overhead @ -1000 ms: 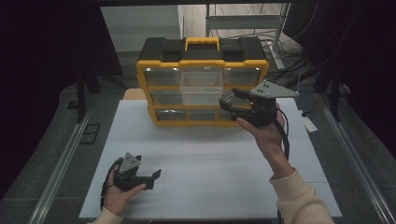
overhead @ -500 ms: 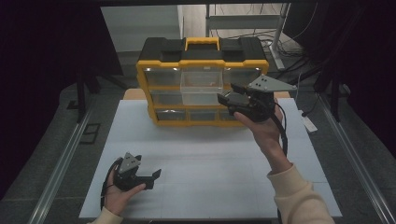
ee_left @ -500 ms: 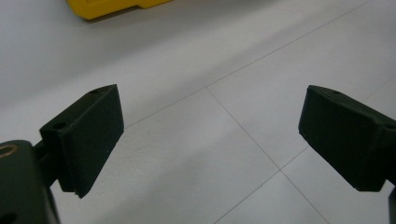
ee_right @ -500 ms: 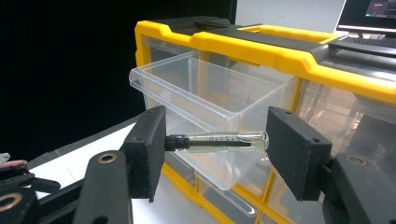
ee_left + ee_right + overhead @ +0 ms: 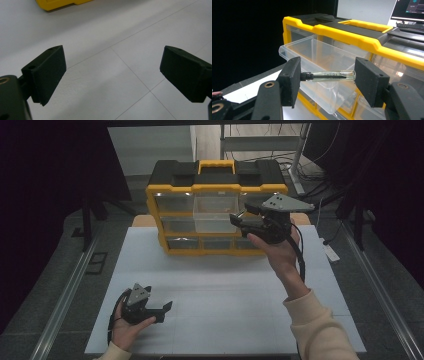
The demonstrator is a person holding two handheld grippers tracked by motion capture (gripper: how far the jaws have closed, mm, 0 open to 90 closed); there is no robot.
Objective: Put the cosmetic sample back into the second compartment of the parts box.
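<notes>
A yellow and black drawer organizer (image 5: 217, 185) stands at the far side of the white table (image 5: 225, 295). Its clear top-middle drawer (image 5: 214, 215) is pulled out. My right gripper (image 5: 241, 214) hovers at the drawer's right front corner. In the right gripper view it (image 5: 327, 76) is shut on a small glass vial (image 5: 329, 75) with a black cap, held end to end between the pads, just in front of the drawer (image 5: 312, 50). My left gripper (image 5: 165, 312) rests on the table at the near left, open (image 5: 112, 67) with nothing between its jaws.
The organizer's other clear drawers (image 5: 182, 225) are pushed in. A metal rail (image 5: 70, 290) runs along the table's left side and another along the right (image 5: 380, 290). Cables and a shelf frame (image 5: 265, 142) lie behind the organizer.
My right gripper has carried the vial left and up, closer to the open drawer. The left gripper has stayed put.
</notes>
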